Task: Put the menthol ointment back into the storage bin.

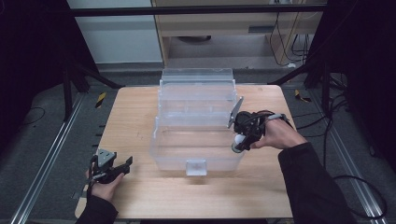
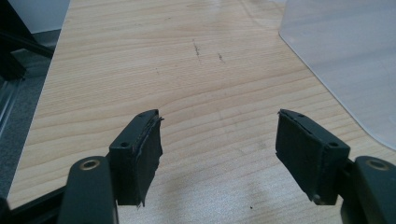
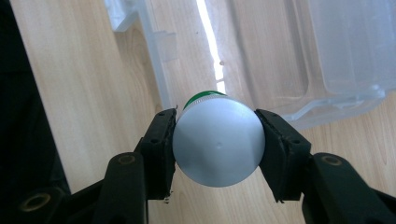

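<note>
A clear plastic tiered box (image 1: 196,121) stands open at the middle of the wooden table (image 1: 140,196). My right gripper (image 1: 240,142) hovers at the box's right front corner, shut on a small bottle (image 1: 238,142) with a white cap and a green body. In the right gripper view the white cap (image 3: 217,143) sits squeezed between both pads, above the box's rim (image 3: 161,70). My left gripper (image 1: 122,165) rests low over the table near its front left, open, with nothing between its pads (image 2: 144,154).
The box's front latch (image 1: 196,166) faces the person. Its clear wall (image 2: 345,56) is to the right in the left gripper view. Bare wood lies left of and in front of the box. Metal rails and cables run beside the table.
</note>
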{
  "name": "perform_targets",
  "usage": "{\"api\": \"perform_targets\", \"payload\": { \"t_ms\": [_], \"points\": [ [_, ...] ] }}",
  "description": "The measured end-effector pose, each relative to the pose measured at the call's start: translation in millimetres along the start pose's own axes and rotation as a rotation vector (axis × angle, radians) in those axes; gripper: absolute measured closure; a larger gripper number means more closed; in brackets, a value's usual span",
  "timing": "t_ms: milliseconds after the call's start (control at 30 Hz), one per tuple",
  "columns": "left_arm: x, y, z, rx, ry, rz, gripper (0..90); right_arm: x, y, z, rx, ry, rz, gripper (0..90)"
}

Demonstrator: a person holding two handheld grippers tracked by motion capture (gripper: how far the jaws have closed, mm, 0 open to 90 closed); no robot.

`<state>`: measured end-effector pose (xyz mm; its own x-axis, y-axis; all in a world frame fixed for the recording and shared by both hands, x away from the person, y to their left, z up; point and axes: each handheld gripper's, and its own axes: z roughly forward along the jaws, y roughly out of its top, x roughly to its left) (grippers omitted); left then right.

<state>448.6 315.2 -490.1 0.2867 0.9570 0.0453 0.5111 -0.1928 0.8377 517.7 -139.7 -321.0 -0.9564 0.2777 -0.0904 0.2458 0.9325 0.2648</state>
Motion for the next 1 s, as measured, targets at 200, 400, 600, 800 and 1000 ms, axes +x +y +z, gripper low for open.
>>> {"api": "perform_targets", "payload": {
  "t_ms": [200, 400, 600, 800, 1000],
  "points": [
    [0.3, 0.0, -0.2, -0.002, -0.001, -0.004, 30.5, -6.3, 5.7, 11.5, 0.002, -0.003, 0.002, 50.4],
    [0.3, 0.1, -0.3, -0.002, -0.001, -0.003, 30.5, -8.6, 8.7, 22.1, 0.008, -0.003, -0.012, 50.4],
    [0.6, 0.1, -0.3, -0.001, 0.0, -0.002, 30.6, -10.9, 5.9, 34.6, 0.023, 0.005, -0.015, 50.4],
    [0.4, 0.0, -0.1, -0.002, 0.0, -0.003, 30.6, -12.0, 1.6, 42.4, 0.035, 0.013, -0.007, 50.3],
    [0.4, 0.0, -0.2, -0.001, 0.001, -0.001, 30.7, -13.7, -3.5, 49.9, 0.046, 0.024, 0.001, 50.3]
  ]
}}
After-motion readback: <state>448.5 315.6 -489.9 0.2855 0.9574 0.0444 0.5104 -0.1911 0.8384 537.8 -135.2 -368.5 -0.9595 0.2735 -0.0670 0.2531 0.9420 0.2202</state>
